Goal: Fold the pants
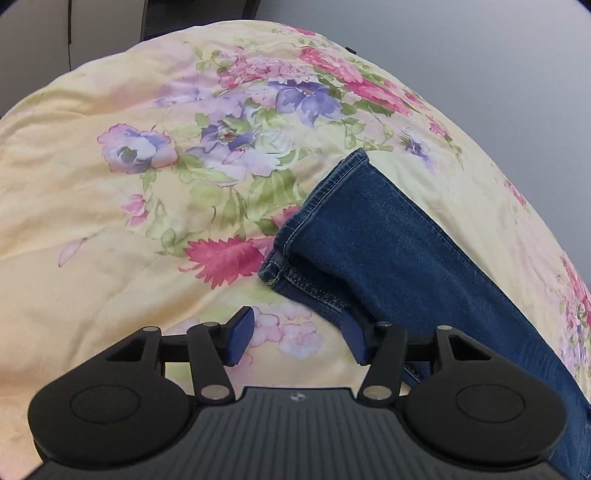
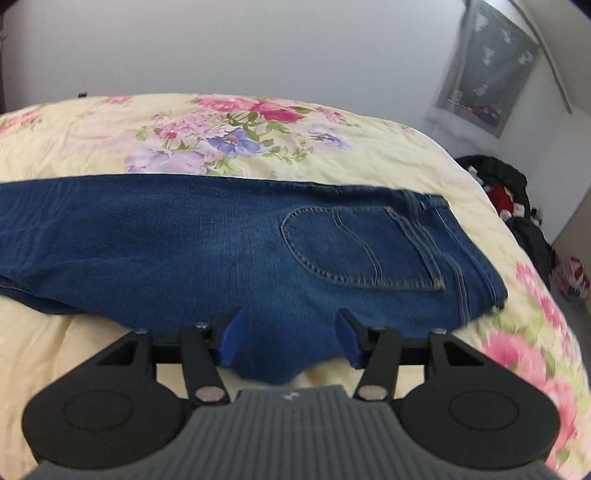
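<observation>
Blue jeans lie flat on a floral bedspread, folded lengthwise with one leg on the other. A back pocket faces up near the waistband at the right. My right gripper is open over the near edge of the seat, with denim showing below the gap and its pads apart from it. In the left wrist view the two leg hems lie stacked on the bedspread. My left gripper is open beside the lower hem, with only bedspread between its fingers.
The bed's right edge drops off beside a dark heap of clothes and bags on the floor. A grey picture leans on the white wall behind. In the left wrist view, dark furniture stands beyond the bed's far edge.
</observation>
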A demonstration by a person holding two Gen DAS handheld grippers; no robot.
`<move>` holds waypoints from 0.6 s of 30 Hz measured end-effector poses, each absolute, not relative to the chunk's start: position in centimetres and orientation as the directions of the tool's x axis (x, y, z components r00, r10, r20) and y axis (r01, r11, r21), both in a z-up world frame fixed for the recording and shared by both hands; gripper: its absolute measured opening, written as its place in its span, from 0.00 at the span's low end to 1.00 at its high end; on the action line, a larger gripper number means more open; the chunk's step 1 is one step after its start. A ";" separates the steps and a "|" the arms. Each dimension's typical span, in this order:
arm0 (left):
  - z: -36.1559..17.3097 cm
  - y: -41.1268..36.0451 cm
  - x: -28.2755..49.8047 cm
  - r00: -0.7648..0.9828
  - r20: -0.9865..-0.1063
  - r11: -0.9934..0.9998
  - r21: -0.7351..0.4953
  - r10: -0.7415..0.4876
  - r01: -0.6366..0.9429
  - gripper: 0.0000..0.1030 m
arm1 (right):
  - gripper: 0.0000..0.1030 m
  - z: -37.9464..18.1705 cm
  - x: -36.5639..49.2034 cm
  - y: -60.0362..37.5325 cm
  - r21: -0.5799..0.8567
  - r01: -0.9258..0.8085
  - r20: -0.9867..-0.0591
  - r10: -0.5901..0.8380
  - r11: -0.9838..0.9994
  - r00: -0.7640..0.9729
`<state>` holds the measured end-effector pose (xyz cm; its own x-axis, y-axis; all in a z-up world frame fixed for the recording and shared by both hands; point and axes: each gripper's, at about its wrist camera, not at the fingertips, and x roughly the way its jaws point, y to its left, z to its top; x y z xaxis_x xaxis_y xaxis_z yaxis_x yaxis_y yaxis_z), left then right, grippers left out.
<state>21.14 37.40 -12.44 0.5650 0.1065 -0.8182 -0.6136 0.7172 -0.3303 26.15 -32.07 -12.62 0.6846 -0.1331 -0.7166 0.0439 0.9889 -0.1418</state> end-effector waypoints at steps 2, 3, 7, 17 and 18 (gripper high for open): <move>-13.3 37.4 21.4 0.576 -0.810 0.705 -0.344 0.112 -0.620 0.60 | 0.48 -13.3 24.9 -32.1 -0.087 0.089 -0.725 -0.125 0.992 0.677; -13.6 37.3 21.7 0.572 -0.810 0.707 -0.330 0.127 -0.625 0.60 | 0.48 -13.8 24.3 -32.1 -0.067 0.102 -0.731 -0.119 0.992 0.672; -14.4 37.0 22.9 0.564 -0.808 0.712 -0.293 0.173 -0.638 0.50 | 0.48 -16.3 24.2 -31.2 -0.080 0.149 -0.750 -0.158 0.986 0.642; -11.1 36.6 23.6 0.579 -0.775 0.733 -0.236 0.254 -0.638 0.03 | 0.05 -15.9 26.6 -32.6 0.033 0.248 -0.730 -0.146 0.968 0.668; -10.1 36.1 24.0 0.585 -0.767 0.758 -0.210 0.264 -0.617 0.02 | 0.04 -14.7 26.4 -32.6 0.007 0.234 -0.713 -0.159 0.972 0.683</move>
<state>23.99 36.13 -10.12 0.5849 0.2636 -0.7671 -0.6174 0.7580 -0.2103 26.41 -32.64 -14.68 0.6825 -0.1589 -0.7134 0.2336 0.9723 0.0069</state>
